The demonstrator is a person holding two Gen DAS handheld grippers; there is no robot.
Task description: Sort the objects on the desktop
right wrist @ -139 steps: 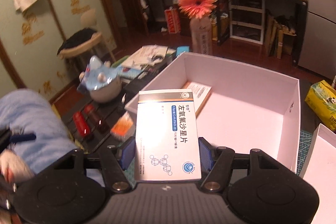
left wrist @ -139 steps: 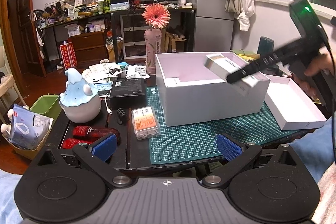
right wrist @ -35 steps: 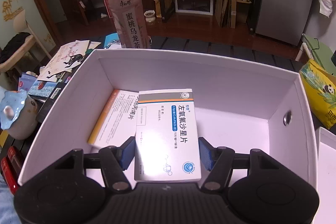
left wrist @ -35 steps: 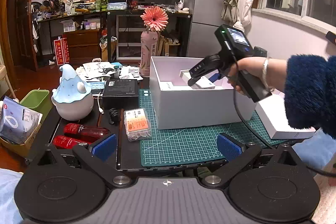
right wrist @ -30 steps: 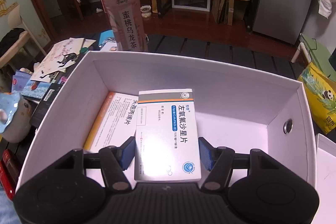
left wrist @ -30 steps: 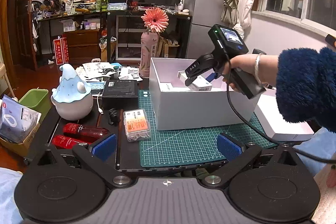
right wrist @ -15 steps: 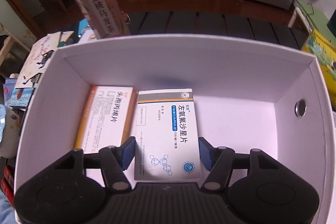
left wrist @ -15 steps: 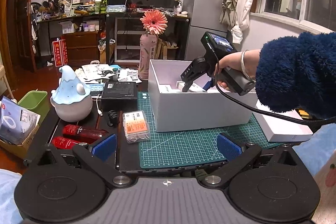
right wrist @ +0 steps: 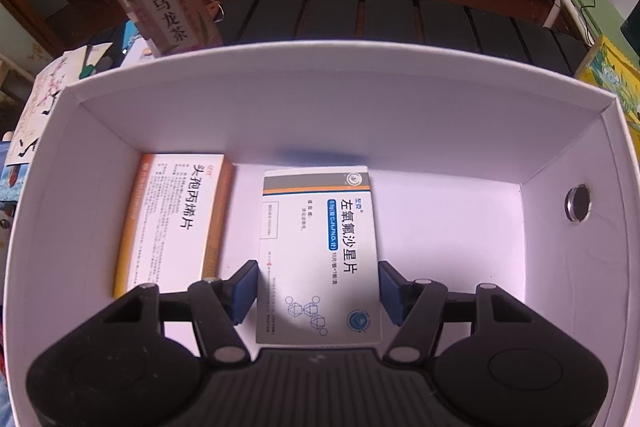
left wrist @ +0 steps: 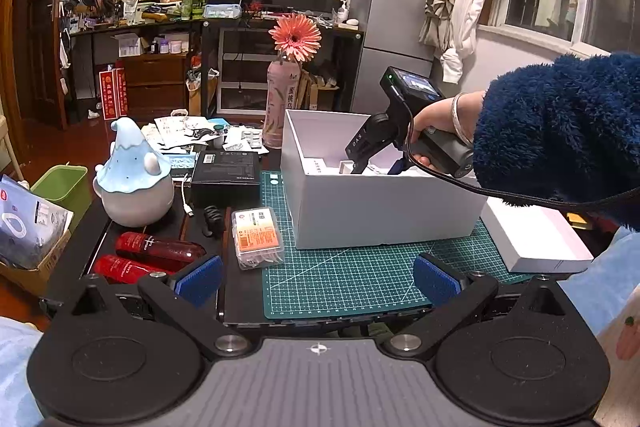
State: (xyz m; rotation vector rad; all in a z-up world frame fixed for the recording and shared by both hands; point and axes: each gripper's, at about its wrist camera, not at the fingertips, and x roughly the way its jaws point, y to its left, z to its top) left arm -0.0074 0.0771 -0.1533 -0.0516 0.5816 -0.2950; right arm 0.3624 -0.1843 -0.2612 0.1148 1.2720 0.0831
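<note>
My right gripper [right wrist: 318, 287] is low inside the white storage box [right wrist: 400, 107], its pads [right wrist: 246, 287] against both sides of a white and blue medicine box [right wrist: 320, 247] that rests on or just above the box floor. An orange and white medicine box [right wrist: 176, 223] lies to its left. In the left wrist view the right gripper [left wrist: 356, 163] dips into the white box [left wrist: 380, 203]. My left gripper [left wrist: 318, 277] is open and empty at the table's near edge, above the green cutting mat [left wrist: 344, 279].
On the table left of the white box lie a clear case with an orange label [left wrist: 256, 237], two red bottles [left wrist: 156, 251], a black box [left wrist: 226, 177] and a blue gnome figure [left wrist: 132, 179]. A flower bottle [left wrist: 280, 107] stands behind. The box lid [left wrist: 536, 239] lies right.
My right gripper has carried the white and blue medicine box over the white box and lowered it down to the floor, beside the orange one. My left gripper stayed put.
</note>
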